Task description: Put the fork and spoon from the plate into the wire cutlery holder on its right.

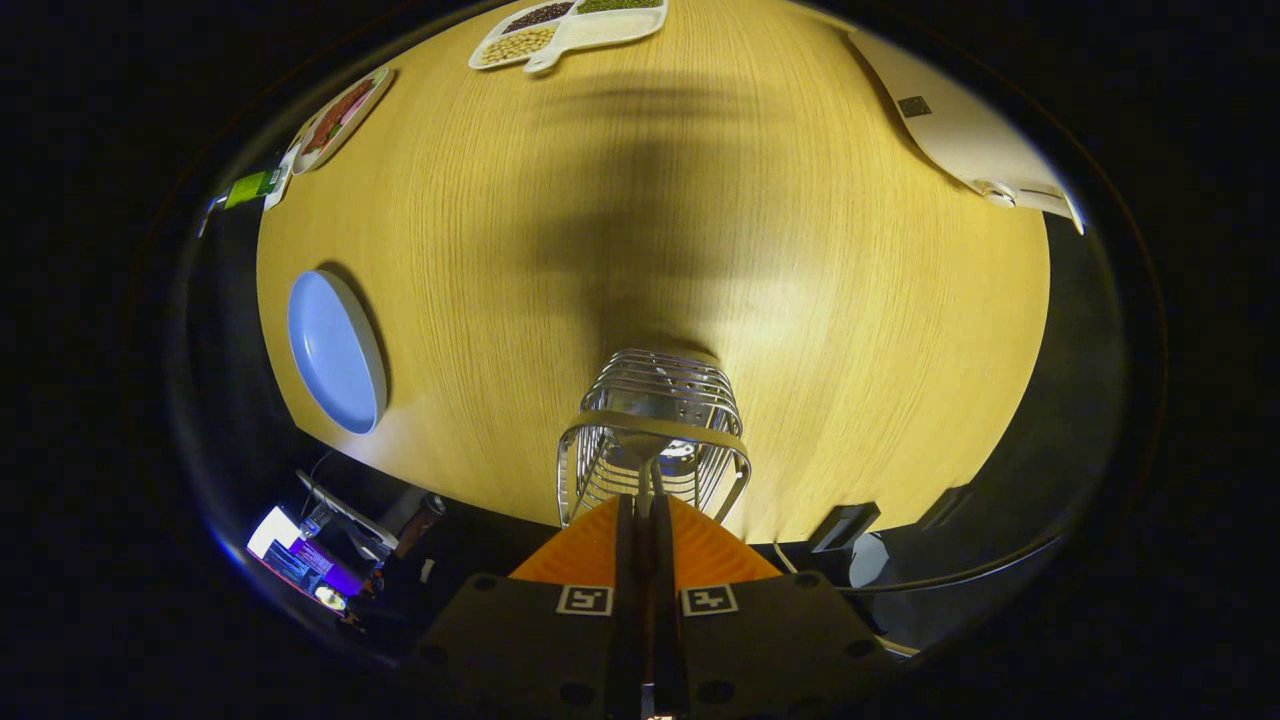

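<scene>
1. Pale wood-grain desk spreads beyond your tongs, with the blue plate lying well off to the left and looking bare of cutlery.
2. Your tongs are pressed nearly together on a thin metal piece of cutlery, which runs straight ahead from the fingers; whether it is the fork or the spoon you cannot tell from here.
3. Its far end sits at the rim of the wire cutlery holder, just ahead of the fingers, so the long axis lines up with the tongs and points down into the basket.
4. Judging by this, you are at the drop-in step: keep the piece pointing into the holder's mouth, clear of the band around the rim.
5. Lower it until most of the length is inside the wires before you let go, or it may tip out over the edge.
6. Ease the fingers apart gently and draw back along the same axis, so you do not nudge the light holder across the desk.
</scene>
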`<state>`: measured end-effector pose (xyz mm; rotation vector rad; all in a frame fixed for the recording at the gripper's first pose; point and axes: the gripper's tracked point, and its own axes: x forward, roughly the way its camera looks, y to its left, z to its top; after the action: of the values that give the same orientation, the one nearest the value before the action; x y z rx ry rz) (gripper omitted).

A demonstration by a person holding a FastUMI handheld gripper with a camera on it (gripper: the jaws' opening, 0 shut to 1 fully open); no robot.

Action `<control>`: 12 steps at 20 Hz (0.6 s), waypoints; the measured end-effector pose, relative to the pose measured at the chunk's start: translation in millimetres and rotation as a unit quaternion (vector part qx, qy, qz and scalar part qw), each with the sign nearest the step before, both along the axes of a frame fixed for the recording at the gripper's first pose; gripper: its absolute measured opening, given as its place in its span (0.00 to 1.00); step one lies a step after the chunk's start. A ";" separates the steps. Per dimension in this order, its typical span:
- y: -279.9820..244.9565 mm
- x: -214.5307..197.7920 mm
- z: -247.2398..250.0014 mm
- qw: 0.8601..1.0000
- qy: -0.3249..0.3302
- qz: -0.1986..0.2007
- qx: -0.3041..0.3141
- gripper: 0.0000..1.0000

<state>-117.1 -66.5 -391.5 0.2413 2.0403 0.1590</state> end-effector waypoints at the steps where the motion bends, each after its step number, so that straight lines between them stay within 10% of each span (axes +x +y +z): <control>1: 1.5 0.8 -2.2 1.000 -0.008 -0.006 0.002 0.12; 5: 2.6 14.8 3.6 0.997 -0.070 -0.028 0.014 0.22; 12: -3.5 37.0 36.8 0.968 -0.245 -0.050 0.026 0.83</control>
<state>-80.2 -70.0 -354.7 0.3046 1.5307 0.1896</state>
